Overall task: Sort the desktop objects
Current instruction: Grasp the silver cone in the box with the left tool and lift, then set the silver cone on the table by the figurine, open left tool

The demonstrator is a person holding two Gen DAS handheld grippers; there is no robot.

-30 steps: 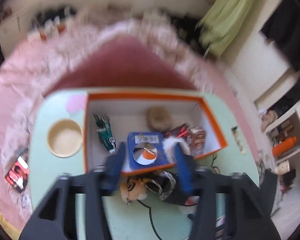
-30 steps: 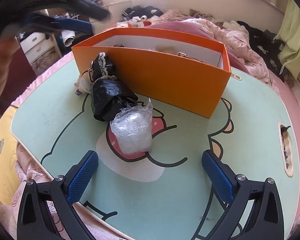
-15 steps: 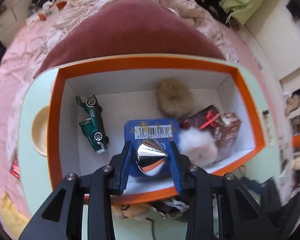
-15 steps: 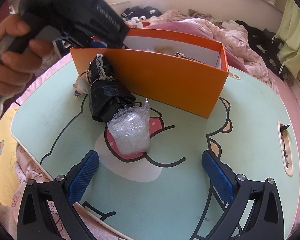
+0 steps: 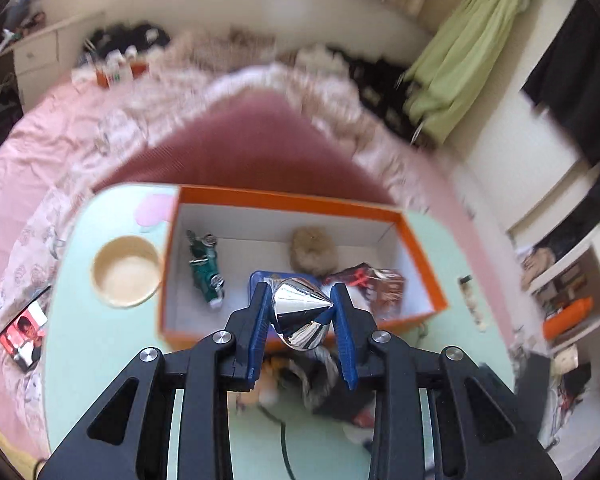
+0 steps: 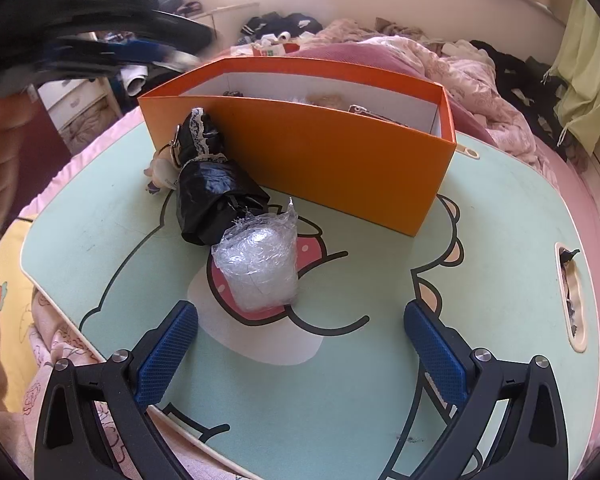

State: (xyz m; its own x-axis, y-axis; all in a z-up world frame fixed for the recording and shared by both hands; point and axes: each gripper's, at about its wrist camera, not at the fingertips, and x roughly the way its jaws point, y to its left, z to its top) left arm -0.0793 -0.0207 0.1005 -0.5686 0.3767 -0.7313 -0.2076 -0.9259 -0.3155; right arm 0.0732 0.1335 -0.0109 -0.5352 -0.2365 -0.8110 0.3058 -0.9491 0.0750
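The shiny cone [image 5: 302,312] is pinched tight in the left tool [image 5: 300,316], above the near edge of the orange box [image 5: 292,204] — being smooth and pointed, it could be squeezed out and dropped on the bench [image 6: 500,248] — while the right tool [image 6: 300,344] is held wide open, empty.

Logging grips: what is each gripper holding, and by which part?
Left gripper clamps a shiny metal cone by its sides. Right gripper holds nothing.

table [image 6: 500,240]: green | on it: orange box [image 6: 340,168], bowl [image 5: 126,276], black bundle [image 6: 216,196], clear-wrapped lump [image 6: 260,268]
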